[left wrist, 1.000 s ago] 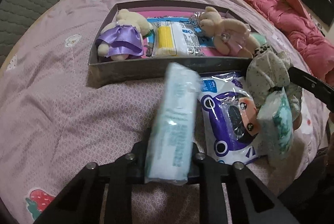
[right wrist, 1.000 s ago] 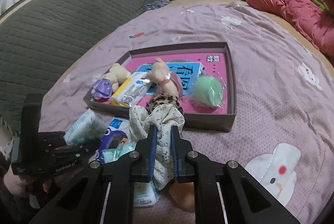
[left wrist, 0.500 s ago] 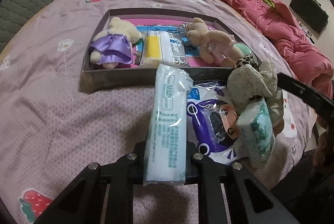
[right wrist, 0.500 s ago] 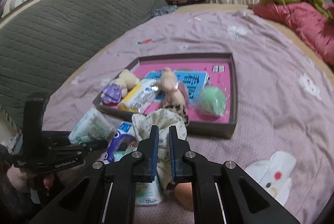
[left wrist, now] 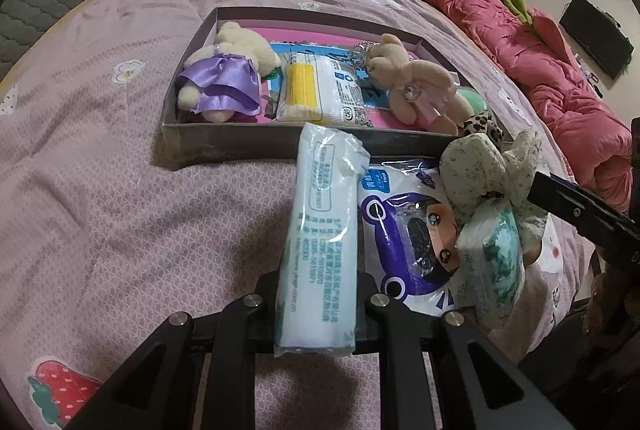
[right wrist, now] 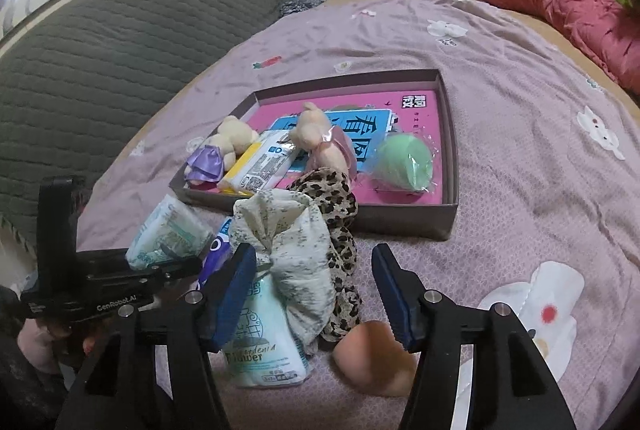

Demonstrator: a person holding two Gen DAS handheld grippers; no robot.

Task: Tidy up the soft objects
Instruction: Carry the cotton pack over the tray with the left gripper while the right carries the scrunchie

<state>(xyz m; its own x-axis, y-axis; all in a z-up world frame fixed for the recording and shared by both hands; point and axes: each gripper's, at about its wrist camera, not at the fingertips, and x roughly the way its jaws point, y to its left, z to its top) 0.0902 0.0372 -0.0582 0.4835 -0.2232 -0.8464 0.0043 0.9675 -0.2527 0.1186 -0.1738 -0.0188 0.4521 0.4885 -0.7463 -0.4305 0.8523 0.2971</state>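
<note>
Bedspread [right wrist: 520,133] — scrunchie [right wrist: 288,254] between opening hand-held gripper [right wrist: 316,290]

Glossy plastic wrap on tissue pack [left wrist: 320,250], matt cloth bedspread [left wrist: 120,209], plush bear [left wrist: 236,49], perhaps cardboard tray [left wrist: 240,143]

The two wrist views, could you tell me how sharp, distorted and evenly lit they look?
Left wrist view: strong fisheye bending, dark corners, glare on the plastic frog packet, cotton pack sharp. Right wrist view: same bending, dim and soft, box readable.
</note>
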